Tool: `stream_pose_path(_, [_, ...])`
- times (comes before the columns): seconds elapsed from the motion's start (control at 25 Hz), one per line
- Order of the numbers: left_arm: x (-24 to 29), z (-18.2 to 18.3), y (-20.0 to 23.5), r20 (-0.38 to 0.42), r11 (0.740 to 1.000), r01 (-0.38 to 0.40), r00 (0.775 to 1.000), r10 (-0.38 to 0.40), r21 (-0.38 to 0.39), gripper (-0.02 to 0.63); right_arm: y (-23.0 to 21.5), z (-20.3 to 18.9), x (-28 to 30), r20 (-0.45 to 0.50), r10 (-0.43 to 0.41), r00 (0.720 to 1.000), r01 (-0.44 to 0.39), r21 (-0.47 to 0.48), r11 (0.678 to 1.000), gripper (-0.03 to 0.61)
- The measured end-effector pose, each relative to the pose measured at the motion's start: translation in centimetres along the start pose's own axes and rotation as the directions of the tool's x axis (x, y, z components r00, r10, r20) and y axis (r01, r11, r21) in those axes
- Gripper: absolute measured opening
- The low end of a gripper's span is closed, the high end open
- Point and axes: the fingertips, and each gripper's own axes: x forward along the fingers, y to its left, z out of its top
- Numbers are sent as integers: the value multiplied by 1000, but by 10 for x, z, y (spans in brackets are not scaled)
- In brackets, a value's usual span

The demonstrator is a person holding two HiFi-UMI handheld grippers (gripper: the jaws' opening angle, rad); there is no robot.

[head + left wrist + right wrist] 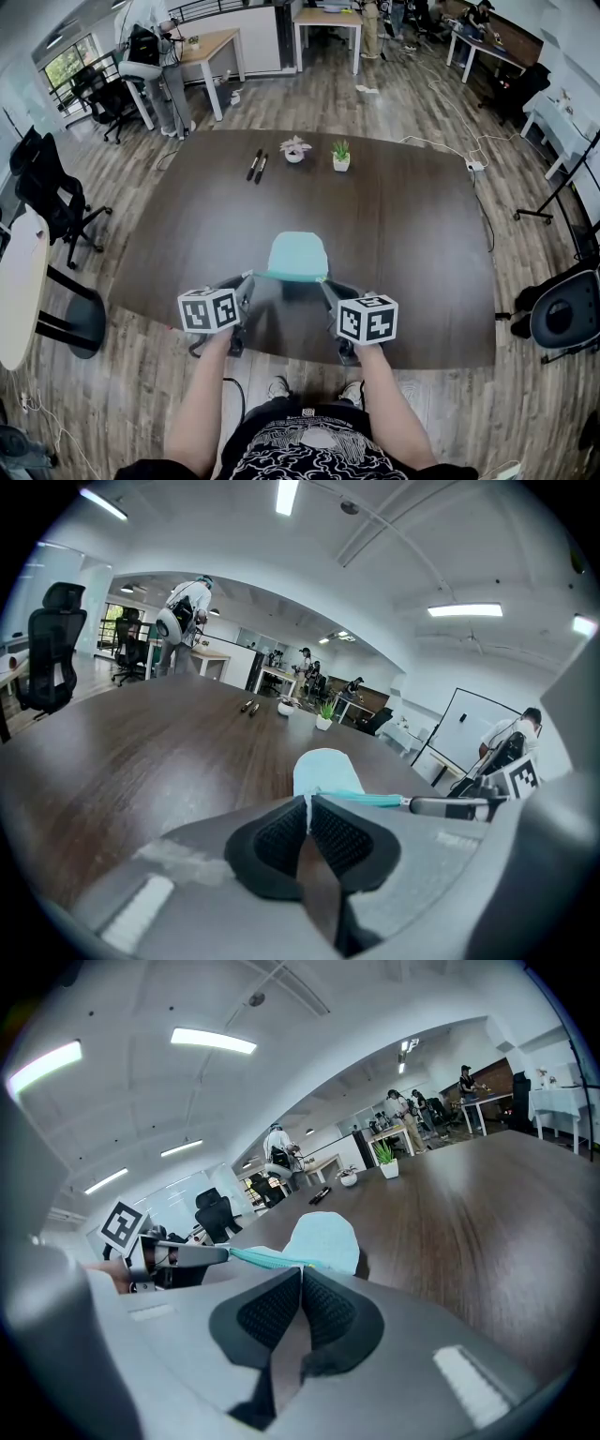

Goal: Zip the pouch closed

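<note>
The broad dark-brown wooden table [403,234] has a pale mint fabric pouch [298,255] at its 6 o'clock edge, the body stretching away toward 12 o'clock. What is inside it cannot be seen. The left gripper [307,802] is clenched on the 9 o'clock end of the teal zip edge [361,799], and the right gripper [301,1270] on its 3 o'clock end. Both slant downward ahead of bare forearms [208,394]. Well apart from the pouch, near 12 o'clock, stand a small white pot of pink flowers [294,150] and a small white pot with a green plant [341,156]. Two black marker pens [257,165] lie at 11 o'clock.
</note>
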Motion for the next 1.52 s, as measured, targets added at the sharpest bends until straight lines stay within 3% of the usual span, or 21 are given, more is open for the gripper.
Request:
stream_pose_path(0.32, [3, -8, 1, -15, 1000, -3, 1000, 3, 2, 21, -3, -4, 0, -5, -12, 1000, 12, 0, 1000, 11])
stream_pose_path(1.16, [31, -57, -17, -215, 988, 60, 976, -28, 143, 29, -42, -44, 0, -122, -145, 982, 147, 8, 989, 9])
stream_pose_path(1.52, [37, -68, -21, -270, 984, 75, 962, -29, 162, 31, -51, -52, 0, -147, -179, 973, 182, 14, 983, 9])
